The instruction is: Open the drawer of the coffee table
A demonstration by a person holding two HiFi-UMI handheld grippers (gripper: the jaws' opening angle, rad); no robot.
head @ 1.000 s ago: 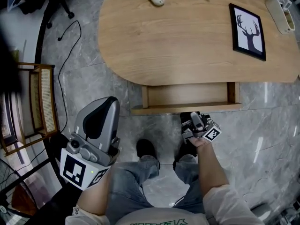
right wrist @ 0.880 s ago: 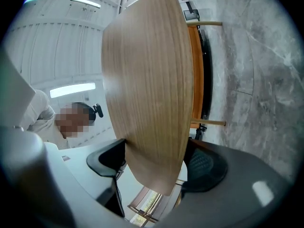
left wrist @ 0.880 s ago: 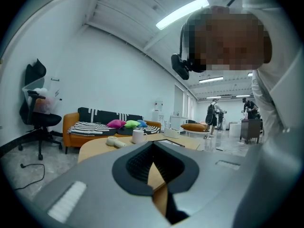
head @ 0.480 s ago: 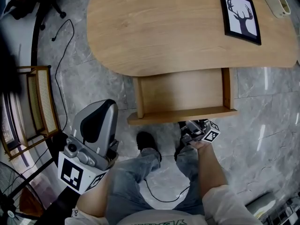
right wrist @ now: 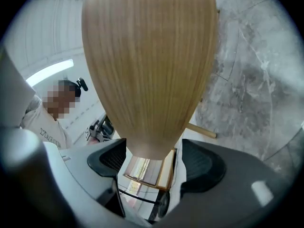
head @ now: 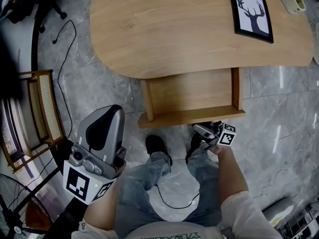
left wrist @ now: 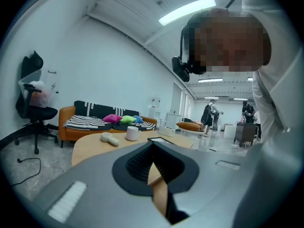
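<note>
- Under the near edge of the coffee table (head: 174, 34), the head view shows the drawer (head: 192, 91) pulled out toward the person. Its inside is bare and its front panel (head: 192, 117) faces the person's legs.
- The right gripper (head: 205, 131) sits at that front panel, right of its middle and touching its lower edge. From overhead the jaws can't be read.
- The right gripper view fills that in. The right gripper (right wrist: 153, 158) has one pad on each side of the wood panel's (right wrist: 147, 70) narrow end and is clamped on it. Grey marble floor (right wrist: 256, 80) lies beyond.
- The left gripper (head: 110, 114) is well apart from the table, held by the person's left thigh w/ its tips toward the table.
- The left gripper view shows the left gripper (left wrist: 153, 148) w/ jaws together and nothing between them.
- Only that view gives the tabletop side-on, w/ a white mug (left wrist: 132, 133) beside a white handheld gadget (left wrist: 109, 138). An orange sofa (left wrist: 71, 122) w/ bright cushions stands behind, and an office chair (left wrist: 33, 103) at far left.
- Only the head view gives the framed deer picture (head: 250, 13) face-up near the table's right end. It also shows a rattan chair (head: 42, 108) and a black cable (head: 65, 63) on the floor at left.
</note>
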